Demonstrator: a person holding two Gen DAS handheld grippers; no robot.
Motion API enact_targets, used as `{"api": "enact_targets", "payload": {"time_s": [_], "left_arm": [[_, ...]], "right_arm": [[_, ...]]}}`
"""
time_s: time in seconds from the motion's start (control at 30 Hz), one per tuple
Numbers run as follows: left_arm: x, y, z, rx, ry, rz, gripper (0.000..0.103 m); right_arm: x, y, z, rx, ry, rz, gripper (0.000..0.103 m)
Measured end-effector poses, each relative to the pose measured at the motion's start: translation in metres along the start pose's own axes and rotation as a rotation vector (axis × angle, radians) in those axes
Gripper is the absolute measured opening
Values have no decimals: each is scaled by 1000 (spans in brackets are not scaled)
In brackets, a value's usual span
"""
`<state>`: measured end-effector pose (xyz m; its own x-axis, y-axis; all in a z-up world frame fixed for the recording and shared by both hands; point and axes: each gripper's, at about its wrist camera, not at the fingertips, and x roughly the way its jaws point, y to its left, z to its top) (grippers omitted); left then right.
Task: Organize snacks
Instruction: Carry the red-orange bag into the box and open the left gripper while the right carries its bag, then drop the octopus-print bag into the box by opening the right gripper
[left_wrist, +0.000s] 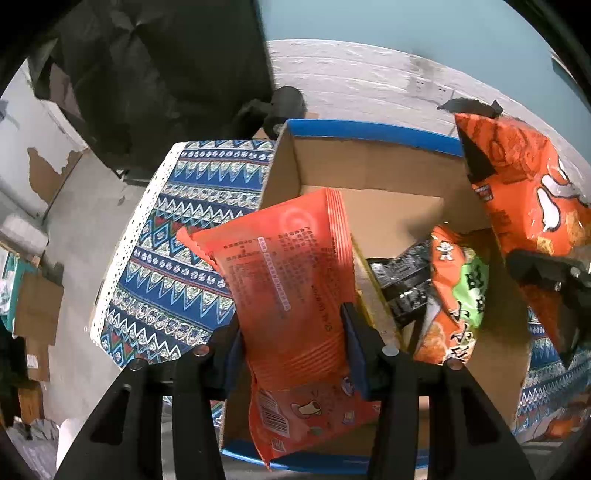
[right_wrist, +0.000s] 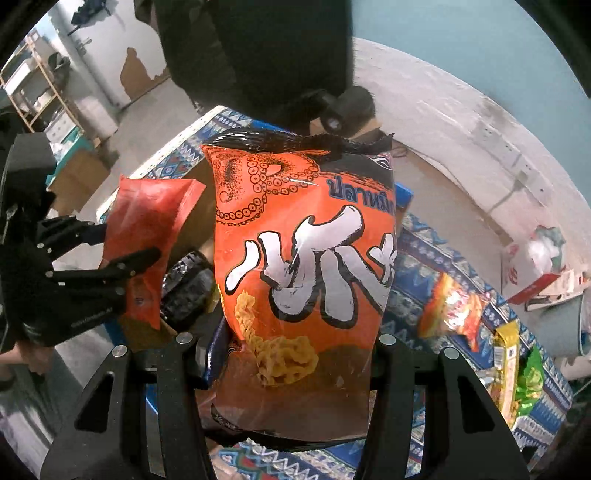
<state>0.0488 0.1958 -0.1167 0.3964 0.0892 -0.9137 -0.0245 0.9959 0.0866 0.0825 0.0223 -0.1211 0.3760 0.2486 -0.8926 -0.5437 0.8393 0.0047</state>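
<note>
1. The left gripper (left_wrist: 291, 354) was clamped on a red-orange snack packet (left_wrist: 291, 280); its blue-padded fingers (left_wrist: 352, 347) pressed the packet's two edges, jaws partly closed to the packet's width.
2. That packet hung over the open cardboard box (left_wrist: 369, 173) with the blue rim, its printed back toward the camera.
3. Inside the box lay an orange-and-green snack bag (left_wrist: 458, 295) and a dark packet (left_wrist: 402, 280).
4. The right gripper (right_wrist: 295, 354) was grasping a large orange bag with an octopus drawing (right_wrist: 306, 240), jaws pressing its lower sides at moderate width.
5. The box stood on a patterned blue tablecloth (left_wrist: 173, 258).
6. More snack packets (right_wrist: 454, 306) lay on the cloth to the right of the large bag, well apart from the box.
</note>
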Motion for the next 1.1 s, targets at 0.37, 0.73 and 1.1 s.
{"api": "enact_targets", "payload": {"time_s": [0.37,0.73,1.1], "left_arm": [[-7,20,-8,-52,-9,51,79],[-22,29,-16,-89,-36,27,82],[-43,-5,-9,-33,-91,-7,82]], "right_arm": [[16,28,12,-35,30,10,54],[9,33,16,-26,-9,1,76],[-27,-4,-11,-27,-29,-87,79]]}}
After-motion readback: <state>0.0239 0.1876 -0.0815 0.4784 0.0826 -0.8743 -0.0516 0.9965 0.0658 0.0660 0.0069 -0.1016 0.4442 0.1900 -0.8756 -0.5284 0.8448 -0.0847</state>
